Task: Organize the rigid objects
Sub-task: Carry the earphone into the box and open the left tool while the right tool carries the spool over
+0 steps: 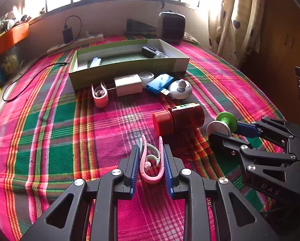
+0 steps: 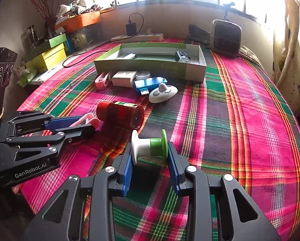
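My left gripper (image 1: 151,150) is shut on a pink clip (image 1: 152,165), its blue pads pressing both sides; the same gripper (image 2: 89,123) shows at the left of the right wrist view. My right gripper (image 2: 150,147) is shut on a white and green spool (image 2: 150,146), seen from the side as the spool (image 1: 224,123) in the left wrist view. A red-brown bottle (image 1: 179,119) lies on the plaid cloth between them. Beyond it lie a second pink clip (image 1: 99,95), a white charger (image 1: 127,85), a blue USB stick (image 1: 160,84) and a white knob piece (image 1: 180,89).
An open green box (image 1: 127,68) stands behind the loose items with a white lighter (image 1: 94,61) and a dark small device (image 1: 152,52) inside. A power strip (image 2: 137,37), a dark heater (image 2: 226,38) and a black cable (image 1: 29,78) sit near the wall. Coloured boxes (image 2: 49,54) stack at left.
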The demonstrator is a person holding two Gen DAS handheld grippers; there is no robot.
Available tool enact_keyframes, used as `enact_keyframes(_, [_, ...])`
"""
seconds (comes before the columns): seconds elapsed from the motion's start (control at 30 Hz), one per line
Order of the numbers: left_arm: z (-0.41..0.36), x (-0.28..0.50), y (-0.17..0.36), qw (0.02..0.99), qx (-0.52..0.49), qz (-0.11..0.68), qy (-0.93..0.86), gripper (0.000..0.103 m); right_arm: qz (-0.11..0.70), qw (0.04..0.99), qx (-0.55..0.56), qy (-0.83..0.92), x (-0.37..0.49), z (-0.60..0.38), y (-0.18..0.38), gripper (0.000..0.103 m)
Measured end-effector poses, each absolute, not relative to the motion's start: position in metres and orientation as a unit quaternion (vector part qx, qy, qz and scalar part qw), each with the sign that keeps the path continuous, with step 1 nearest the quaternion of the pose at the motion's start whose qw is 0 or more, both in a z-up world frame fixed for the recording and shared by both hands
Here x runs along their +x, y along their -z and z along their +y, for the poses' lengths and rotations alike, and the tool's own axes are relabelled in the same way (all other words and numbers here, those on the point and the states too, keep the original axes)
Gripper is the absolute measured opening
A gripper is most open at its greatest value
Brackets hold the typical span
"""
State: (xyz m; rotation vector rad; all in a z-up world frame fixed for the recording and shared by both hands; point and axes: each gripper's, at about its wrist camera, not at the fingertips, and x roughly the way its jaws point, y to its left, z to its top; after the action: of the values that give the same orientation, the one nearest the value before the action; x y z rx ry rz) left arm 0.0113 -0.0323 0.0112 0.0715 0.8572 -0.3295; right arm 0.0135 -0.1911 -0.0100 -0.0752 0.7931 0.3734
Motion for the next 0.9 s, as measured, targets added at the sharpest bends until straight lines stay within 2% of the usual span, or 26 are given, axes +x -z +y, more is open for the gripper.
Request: enact_keyframes(0.9, [-0.017, 0.040, -0.060, 0.917, 0.014, 0.372, 0.145, 0.022, 0.350, 0.919, -0.037, -0.180, 0.036, -0.197, -0.029, 0.033])
